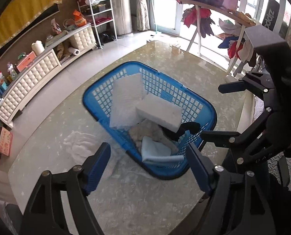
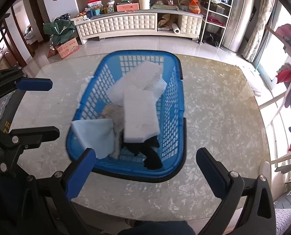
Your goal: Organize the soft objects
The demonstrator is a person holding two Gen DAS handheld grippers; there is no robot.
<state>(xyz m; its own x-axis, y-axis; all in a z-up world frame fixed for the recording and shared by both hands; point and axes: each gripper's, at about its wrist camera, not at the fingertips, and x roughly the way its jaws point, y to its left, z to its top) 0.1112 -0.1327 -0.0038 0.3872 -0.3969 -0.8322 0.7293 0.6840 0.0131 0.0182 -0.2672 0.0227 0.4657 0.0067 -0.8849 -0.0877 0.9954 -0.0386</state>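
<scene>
Though heaped, basket [image 2: 176, 90] btm hidden.

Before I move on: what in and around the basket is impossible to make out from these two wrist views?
- Basket floor: both views, covered by the white foam blocks, light blue cloth, beige fabric and black cloth.
- Beige fabric: what it is; mostly buried, right wrist view.
- White patch on the table beside the basket: left wrist view, blurred, partly behind the left gripper.
- Basket's near rim: left wrist view, motion-blurred.
</scene>
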